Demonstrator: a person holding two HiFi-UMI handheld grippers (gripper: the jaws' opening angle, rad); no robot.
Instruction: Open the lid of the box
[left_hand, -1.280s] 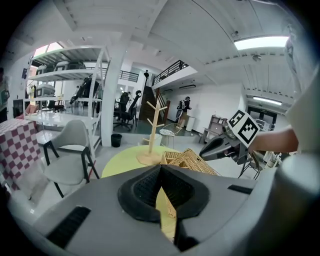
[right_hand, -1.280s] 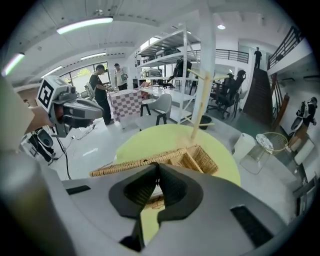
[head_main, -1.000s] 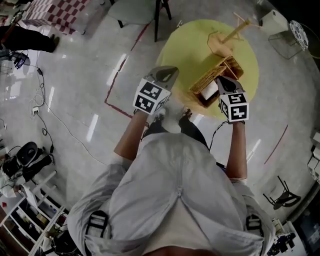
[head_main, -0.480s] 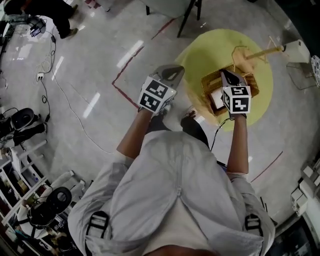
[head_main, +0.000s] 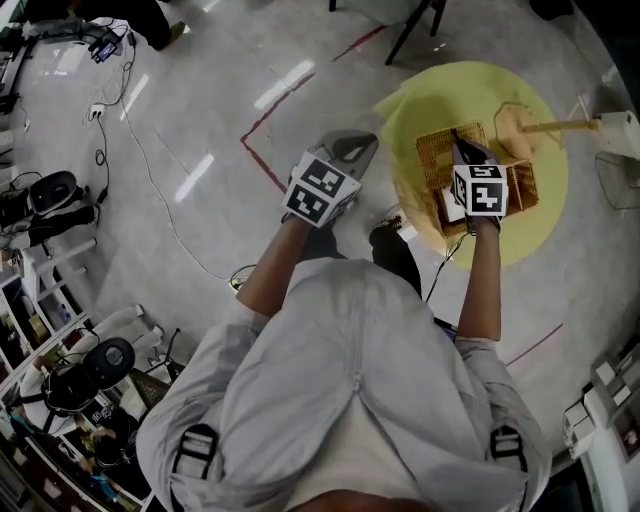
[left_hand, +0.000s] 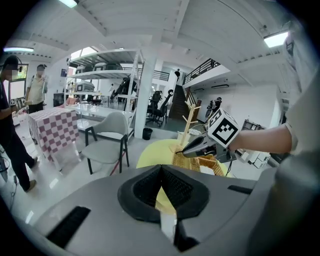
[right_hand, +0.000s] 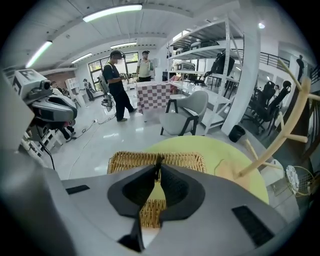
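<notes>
A woven wicker box (head_main: 440, 158) stands on a round yellow table (head_main: 420, 105). Something white (head_main: 448, 205) shows at its near end. My right gripper (head_main: 456, 140) hovers over the middle of the box, jaws shut with nothing between them. In the right gripper view its tips (right_hand: 159, 162) point at the box's far wicker rim (right_hand: 185, 159). My left gripper (head_main: 362, 144) hangs shut above the floor, left of the table and clear of the box. In the left gripper view its shut tips (left_hand: 161, 169) point toward the box (left_hand: 197, 163) and the right gripper (left_hand: 202, 146).
A wooden peg stand (head_main: 535, 125) rises on the table just behind the box, right of my right gripper. A grey chair (right_hand: 187, 112) and a checked table (right_hand: 155, 95) stand beyond, with people (right_hand: 116, 80) near them. Cables (head_main: 150, 170) lie on the floor at left.
My right gripper has moved from the box's near edge to over its middle. The left gripper has kept its place left of the table. The view has swung round.
</notes>
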